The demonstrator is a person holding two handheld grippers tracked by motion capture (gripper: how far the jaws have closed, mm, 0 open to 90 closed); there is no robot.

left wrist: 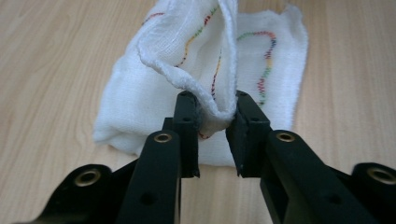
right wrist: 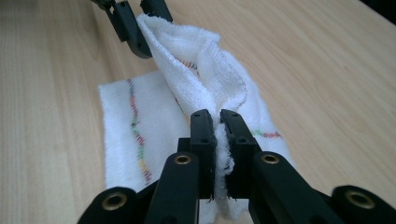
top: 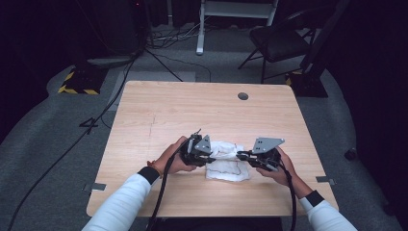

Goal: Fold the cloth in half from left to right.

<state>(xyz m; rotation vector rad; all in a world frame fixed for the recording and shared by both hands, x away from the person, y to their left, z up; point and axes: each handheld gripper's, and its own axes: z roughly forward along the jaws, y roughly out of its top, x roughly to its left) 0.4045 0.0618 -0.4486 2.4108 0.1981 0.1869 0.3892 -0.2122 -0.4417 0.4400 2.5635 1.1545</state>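
A white cloth (top: 225,167) with wavy multicoloured stitching lies on the wooden table (top: 192,110), near the front middle. My left gripper (top: 213,158) holds the cloth's left side. In the left gripper view the jaws (left wrist: 215,105) pinch a rolled hem of the cloth (left wrist: 140,107), which rises as a lifted fold. My right gripper (top: 239,155) grips the right side. Its jaws (right wrist: 217,116) are nearly together on a bunched edge of the cloth (right wrist: 121,126). The left gripper (right wrist: 133,23) shows farther off in that view, holding the same raised fold. The lower layer lies flat on the table.
A round grey cable hole (top: 243,96) sits near the table's far edge. Behind the table, on the grey floor, are a folding chair (top: 279,41), a white stand (top: 202,29) and several cables (top: 115,91). Bare wood surrounds the cloth on all sides.
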